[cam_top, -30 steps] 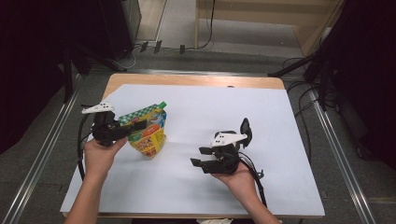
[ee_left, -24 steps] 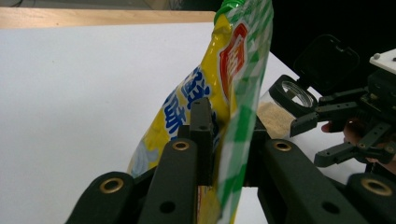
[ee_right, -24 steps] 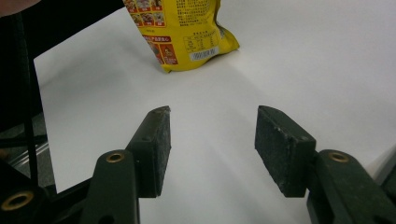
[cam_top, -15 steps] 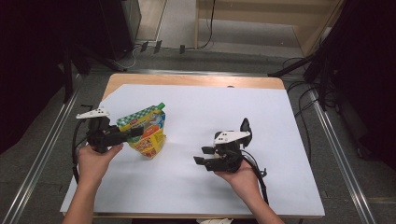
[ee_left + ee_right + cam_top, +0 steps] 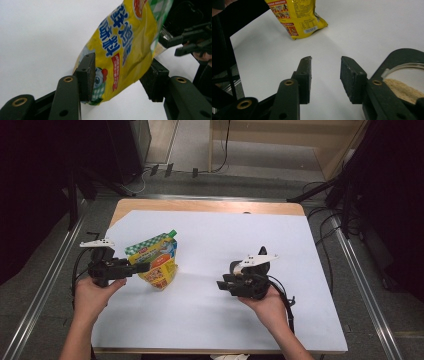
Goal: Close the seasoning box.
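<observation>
Standing at the near edge, I am seeing a yellow seasoning pouch (image 5: 154, 262) sitting upright on the white tabletop (image 5: 220, 245), out at about ten o'clock from the middle of the sheet, its green-checked top leaning toward one o'clock. The left claw (image 5: 142, 267) is reaching in from nine o'clock, level with the surface, with the pouch's lower end between its jaws. In the left gripper view the pouch (image 5: 120, 50) is lying slantwise across the gap: the near pad (image 5: 86, 75) is touching its printed face, while the far pad (image 5: 155, 82) is standing just off the other side, so the jaws have just been opening and are now spread around the pouch rather than pinching it.

The right claw (image 5: 221, 285) is hovering at about four o'clock from the pouch, well apart from it, pointing back toward it. Its jaws have just been closing, yet in the right gripper view the two pads (image 5: 353, 77) are standing apart with nothing but bare white sheet between them, and the pouch (image 5: 295, 18) is showing farther off at eleven o'clock. At the lower right of that view, a glass jar (image 5: 404, 82) holding a tan powder is sitting just beside the right jaw. A hand (image 5: 267, 307) is cradling that gripper from below, and a black cable (image 5: 289, 302) is trailing off it toward five o'clock.
</observation>
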